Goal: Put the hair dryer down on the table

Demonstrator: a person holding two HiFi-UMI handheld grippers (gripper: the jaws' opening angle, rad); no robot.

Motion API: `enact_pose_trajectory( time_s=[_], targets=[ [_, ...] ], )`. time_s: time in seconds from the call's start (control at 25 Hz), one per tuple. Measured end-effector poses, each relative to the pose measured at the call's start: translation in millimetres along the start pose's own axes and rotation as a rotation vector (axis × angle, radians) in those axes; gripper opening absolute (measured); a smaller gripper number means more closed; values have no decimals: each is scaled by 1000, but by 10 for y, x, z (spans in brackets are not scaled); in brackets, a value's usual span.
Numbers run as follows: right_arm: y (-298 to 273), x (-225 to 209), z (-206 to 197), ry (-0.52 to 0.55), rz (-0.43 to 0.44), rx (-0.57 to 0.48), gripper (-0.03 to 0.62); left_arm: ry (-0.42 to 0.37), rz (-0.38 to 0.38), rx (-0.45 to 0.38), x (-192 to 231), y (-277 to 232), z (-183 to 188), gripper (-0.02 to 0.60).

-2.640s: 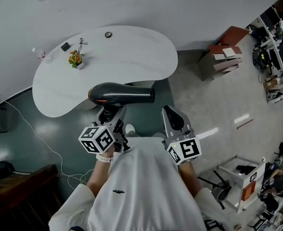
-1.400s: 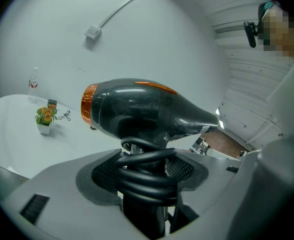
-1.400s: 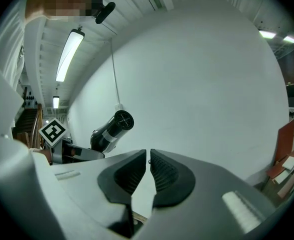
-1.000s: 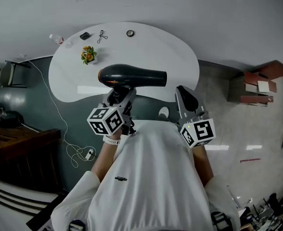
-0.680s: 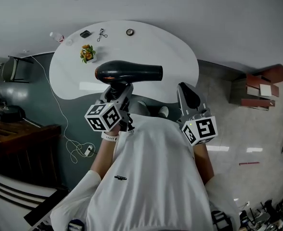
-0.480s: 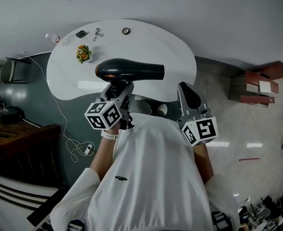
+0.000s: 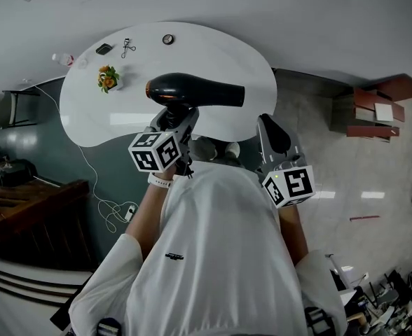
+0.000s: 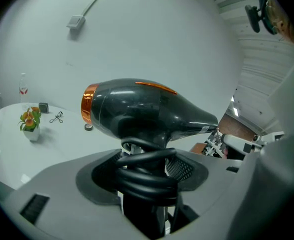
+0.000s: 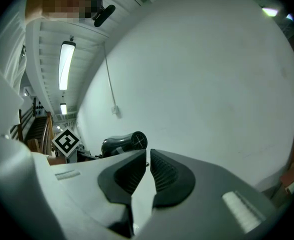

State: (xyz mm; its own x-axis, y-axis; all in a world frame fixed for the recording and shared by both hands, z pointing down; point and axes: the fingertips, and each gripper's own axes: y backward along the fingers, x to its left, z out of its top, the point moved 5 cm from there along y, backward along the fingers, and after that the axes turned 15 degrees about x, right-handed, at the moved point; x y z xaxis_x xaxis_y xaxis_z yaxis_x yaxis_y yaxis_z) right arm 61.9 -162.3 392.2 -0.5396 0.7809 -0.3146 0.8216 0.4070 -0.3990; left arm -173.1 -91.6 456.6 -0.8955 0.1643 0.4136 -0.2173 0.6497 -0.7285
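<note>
The black hair dryer (image 7: 195, 92) with an orange rear ring is held level over the near edge of the white table (image 7: 213, 54), nozzle pointing right. My left gripper (image 7: 174, 114) is shut on its handle, where the black cord is coiled. In the left gripper view the hair dryer (image 8: 137, 111) fills the middle above the left gripper (image 8: 146, 166). My right gripper (image 7: 269, 133) hangs to the right of the dryer, shut and empty. In the right gripper view the hair dryer (image 9: 123, 143) shows beyond the right gripper (image 9: 148, 156).
On the table's far left stand a small flower pot (image 7: 108, 78), a bottle (image 7: 62, 59), a small dark item (image 7: 104, 48), a scissor-like tool (image 7: 127, 45) and a round object (image 7: 167, 39). A white cable (image 7: 97, 180) lies on the dark floor. Brown boxes (image 7: 374, 117) sit at the right.
The left gripper has carried the hair dryer slightly forward and up over the table. The right gripper has stayed beside it, still shut.
</note>
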Motion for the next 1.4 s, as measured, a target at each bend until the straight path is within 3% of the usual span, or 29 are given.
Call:
enact_pose_trajectory(
  time_s=[0.6,1.16,1.4],
  targets=[
    [-62,-178,-155,-24,-30,73,21,-61,8,150,191,-900,-76,278],
    [-306,-214,-302,-38,-7,149,21,135,96,180,770,-1635,-272,278],
    [-369,-248,-342,-44,-12,171,21,168,140,206,961,-1888,-335,278]
  ],
)
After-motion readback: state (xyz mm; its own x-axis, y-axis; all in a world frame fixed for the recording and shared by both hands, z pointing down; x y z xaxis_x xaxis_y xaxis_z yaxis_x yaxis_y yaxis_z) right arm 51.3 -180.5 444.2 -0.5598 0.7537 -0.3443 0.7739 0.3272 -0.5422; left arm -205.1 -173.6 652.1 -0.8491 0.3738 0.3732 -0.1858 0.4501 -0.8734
